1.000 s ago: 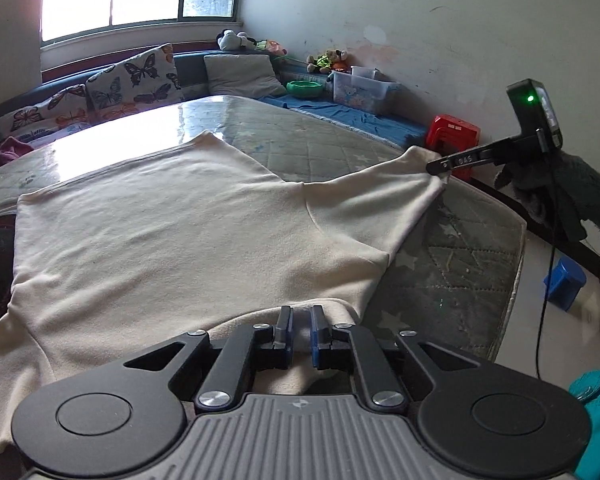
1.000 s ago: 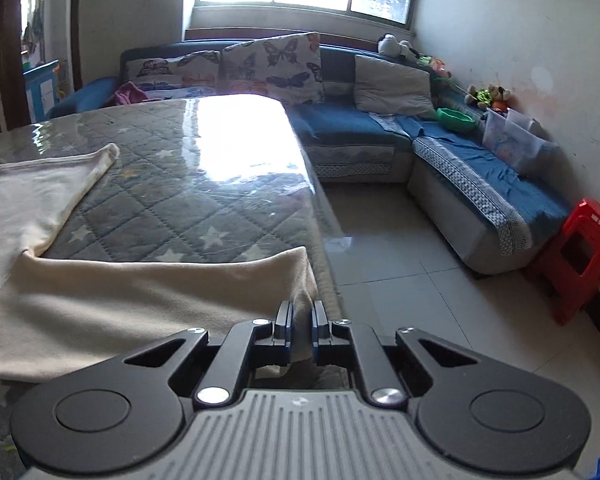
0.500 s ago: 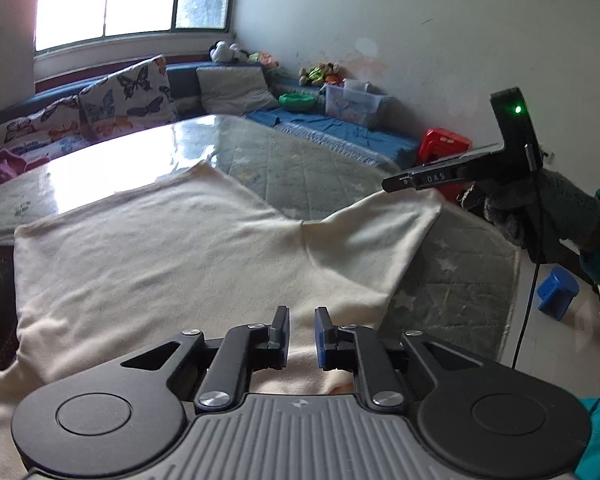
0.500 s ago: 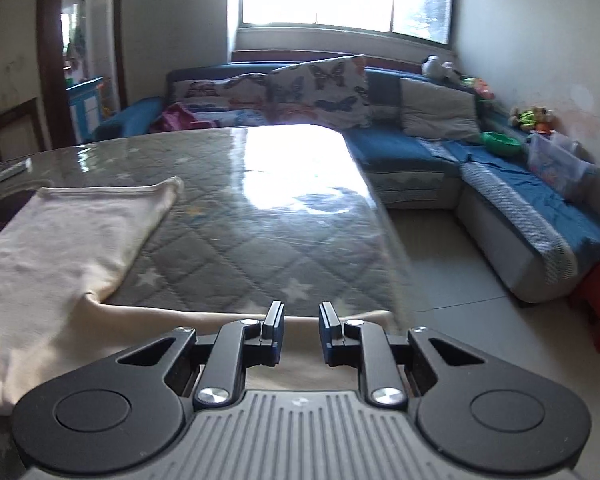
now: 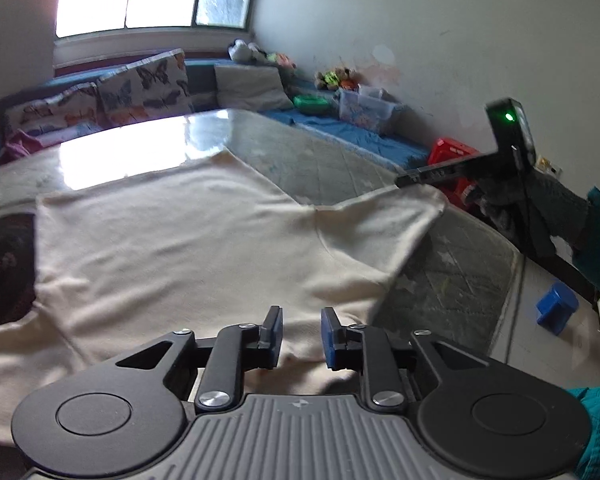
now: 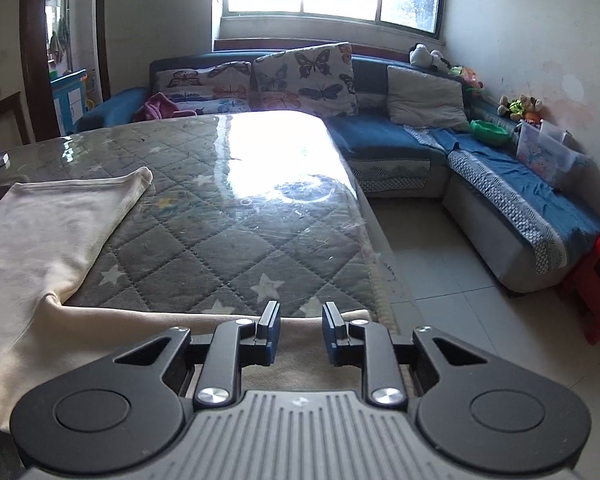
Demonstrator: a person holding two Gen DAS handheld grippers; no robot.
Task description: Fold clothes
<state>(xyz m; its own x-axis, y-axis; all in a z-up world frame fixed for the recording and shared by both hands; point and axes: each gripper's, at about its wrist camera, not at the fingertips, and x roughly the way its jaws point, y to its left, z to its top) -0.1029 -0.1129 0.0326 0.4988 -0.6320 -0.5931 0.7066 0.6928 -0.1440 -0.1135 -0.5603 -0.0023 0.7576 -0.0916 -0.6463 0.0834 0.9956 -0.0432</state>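
Observation:
A cream long-sleeved garment [image 5: 188,240] lies spread flat on the quilted table [image 5: 452,276]. My left gripper [image 5: 300,336] is open and empty, just above the garment's near edge. In the left wrist view the right gripper [image 5: 404,178] hovers at the tip of the garment's right sleeve [image 5: 384,224]. In the right wrist view my right gripper [image 6: 300,332] is open and empty above that sleeve end [image 6: 300,364], with the garment's body [image 6: 48,224] stretching away at the left on the table [image 6: 236,236].
A blue corner sofa [image 6: 500,184] with butterfly cushions [image 6: 304,76] runs behind and right of the table. A red stool [image 6: 596,280] and a blue stool [image 5: 556,308] stand on the tiled floor. Toys and a clear box [image 6: 548,156] sit on the sofa.
Both grippers have opened and let go of the garment, which now lies flat. Both have lifted slightly above the cloth.

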